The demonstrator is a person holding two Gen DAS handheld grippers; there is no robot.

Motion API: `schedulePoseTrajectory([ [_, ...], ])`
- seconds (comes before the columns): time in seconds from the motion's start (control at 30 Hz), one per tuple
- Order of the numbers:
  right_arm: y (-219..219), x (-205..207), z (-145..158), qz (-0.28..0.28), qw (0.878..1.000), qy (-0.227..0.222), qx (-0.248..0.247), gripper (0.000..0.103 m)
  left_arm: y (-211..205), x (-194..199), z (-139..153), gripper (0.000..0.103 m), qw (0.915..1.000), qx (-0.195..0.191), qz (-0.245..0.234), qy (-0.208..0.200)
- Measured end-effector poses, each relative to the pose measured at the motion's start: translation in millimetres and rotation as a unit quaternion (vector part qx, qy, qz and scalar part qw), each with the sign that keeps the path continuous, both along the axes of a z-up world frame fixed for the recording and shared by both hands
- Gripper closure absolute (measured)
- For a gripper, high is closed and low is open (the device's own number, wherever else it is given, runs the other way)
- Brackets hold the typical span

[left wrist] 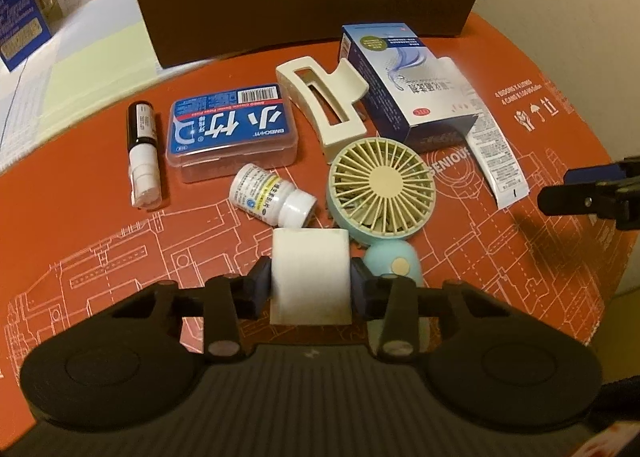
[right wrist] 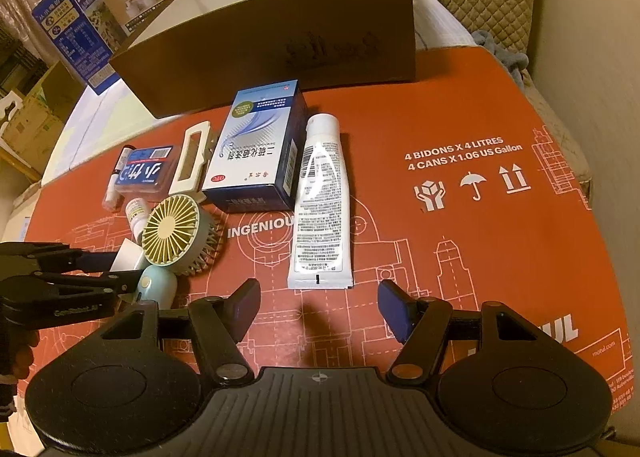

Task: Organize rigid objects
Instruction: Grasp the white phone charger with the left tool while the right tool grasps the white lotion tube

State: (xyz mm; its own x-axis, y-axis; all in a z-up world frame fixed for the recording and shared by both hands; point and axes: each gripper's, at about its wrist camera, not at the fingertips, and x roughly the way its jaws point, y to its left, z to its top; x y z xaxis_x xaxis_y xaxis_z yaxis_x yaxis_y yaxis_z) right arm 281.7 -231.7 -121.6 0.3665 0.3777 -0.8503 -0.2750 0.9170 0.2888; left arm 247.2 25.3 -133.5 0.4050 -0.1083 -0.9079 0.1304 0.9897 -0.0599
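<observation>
A white rectangular block [left wrist: 310, 269] stands on the red printed sheet [left wrist: 100, 217], and my left gripper [left wrist: 311, 281] is shut on it, a blue pad against each side. It sits just in front of a tipped white pill bottle [left wrist: 272, 197] and beside the handle of a green hand fan [left wrist: 380, 193]. From the right wrist view the same block [right wrist: 127, 255] shows between the left gripper's fingers [right wrist: 100, 261]. My right gripper [right wrist: 318, 307] is open and holds nothing, just short of the crimped end of a white tube [right wrist: 320, 205].
Behind the fan lie a blue floss case [left wrist: 236, 133], a dark spray bottle [left wrist: 142, 153], a cream hair claw [left wrist: 320, 105] and a blue-white medicine carton [left wrist: 412, 89]. A large brown cardboard box [right wrist: 280, 37] stands open at the back. Bare sheet [right wrist: 480, 237] lies to the right.
</observation>
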Motion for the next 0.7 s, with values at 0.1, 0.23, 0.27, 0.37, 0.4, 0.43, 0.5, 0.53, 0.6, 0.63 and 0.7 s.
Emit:
schedulePoseTrajectory([
  [0.1, 0.0, 2.0, -1.6, 0.002, 1.000, 0.000, 0.000, 0.041, -0.6, -3.0, 0.3, 0.067, 1.0000, 0.005, -0.002, -0.008],
  [0.23, -0.2, 5.6, -2.5, 0.005, 1.000, -0.002, 0.001, 0.041, 4.2, -9.0, 3.2, 0.067, 0.9997, 0.013, 0.007, -0.016],
  [0.27, -0.3, 7.0, -2.6, 0.006, 1.000, -0.004, 0.002, 0.041, 6.4, -10.8, 4.7, 0.067, 0.9997, 0.014, 0.010, -0.018],
  [0.37, 0.2, 12.2, -3.1, 0.009, 1.000, -0.007, 0.003, 0.041, 15.3, -15.2, 10.3, 0.067, 0.9994, 0.012, 0.025, -0.022],
  [0.4, 0.3, 14.2, -3.1, 0.009, 1.000, -0.010, 0.004, 0.041, 18.8, -16.3, 12.1, 0.067, 0.9992, 0.013, 0.032, -0.023],
  [0.43, 0.4, 16.2, -2.9, 0.009, 1.000, -0.013, 0.004, 0.041, 22.3, -17.0, 14.0, 0.067, 0.9989, 0.013, 0.039, -0.024],
  [0.5, 0.7, 20.8, -2.8, 0.011, 1.000, -0.019, 0.006, 0.041, 28.9, -17.1, 17.5, 0.067, 0.9982, 0.011, 0.053, -0.025],
  [0.53, 1.1, 23.3, -3.0, 0.011, 1.000, -0.023, 0.005, 0.041, 31.6, -16.5, 18.9, 0.067, 0.9977, 0.011, 0.062, -0.026],
  [0.6, 1.8, 28.3, -4.1, 0.013, 0.999, -0.030, 0.004, 0.041, 36.9, -15.0, 22.3, 0.067, 0.9966, 0.010, 0.076, -0.030],
  [0.63, 2.5, 30.9, -5.1, 0.016, 0.999, -0.033, 0.004, 0.041, 38.6, -14.1, 23.7, 0.067, 0.9961, 0.011, 0.081, -0.032],
  [0.7, 5.4, 36.8, -7.3, 0.021, 0.999, -0.041, 0.001, 0.041, 41.5, -11.7, 26.9, 0.067, 0.9953, 0.011, 0.090, -0.035],
])
